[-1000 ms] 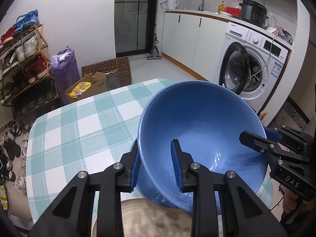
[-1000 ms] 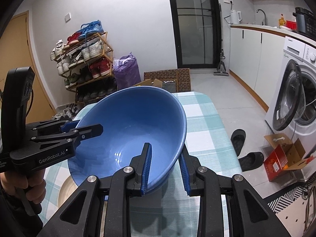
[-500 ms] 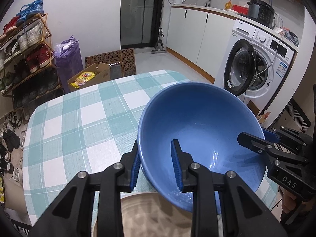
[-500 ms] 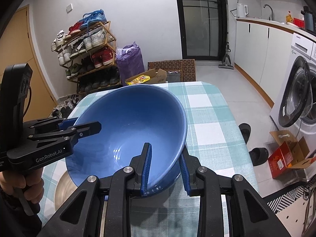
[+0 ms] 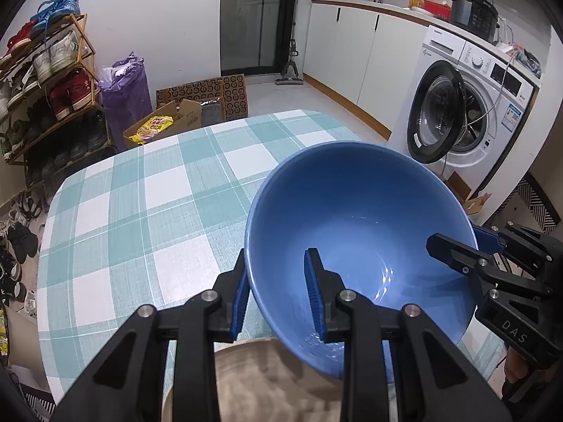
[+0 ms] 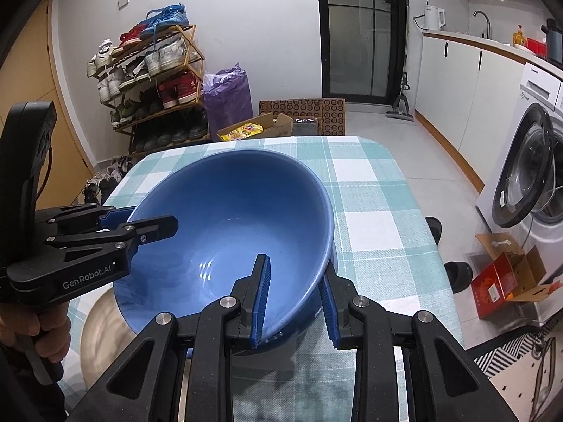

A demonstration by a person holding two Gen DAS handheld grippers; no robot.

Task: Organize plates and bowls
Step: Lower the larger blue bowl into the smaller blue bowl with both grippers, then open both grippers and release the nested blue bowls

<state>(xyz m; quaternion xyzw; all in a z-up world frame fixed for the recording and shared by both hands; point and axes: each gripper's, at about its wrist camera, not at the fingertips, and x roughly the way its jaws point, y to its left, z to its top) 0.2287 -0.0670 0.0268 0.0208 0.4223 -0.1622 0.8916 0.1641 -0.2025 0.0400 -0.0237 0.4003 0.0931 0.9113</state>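
Blue bowl point(image 5: 359, 232), held at opposite rims by two claws above a checked bench point(image 5: 140, 211).

Near: left claw point(image 5: 278, 295) narrow, clamped on the bowl's left rim, one pad inside, one outside; right claw point(image 6: 293, 302) narrow, clamped likewise on the right rim. Bowl tilted, held over the near part of the bench. Beige plate point(image 5: 260, 383) under the bowl's near edge at the bench's near side; contact cannot be told. Far: shoe rack point(image 6: 155, 84) and purple bag point(image 6: 228, 95) far left; washing machine point(image 5: 468, 105) far right.

Even indoor light — fisheye-bent edges, dark corners, soft foreground blur
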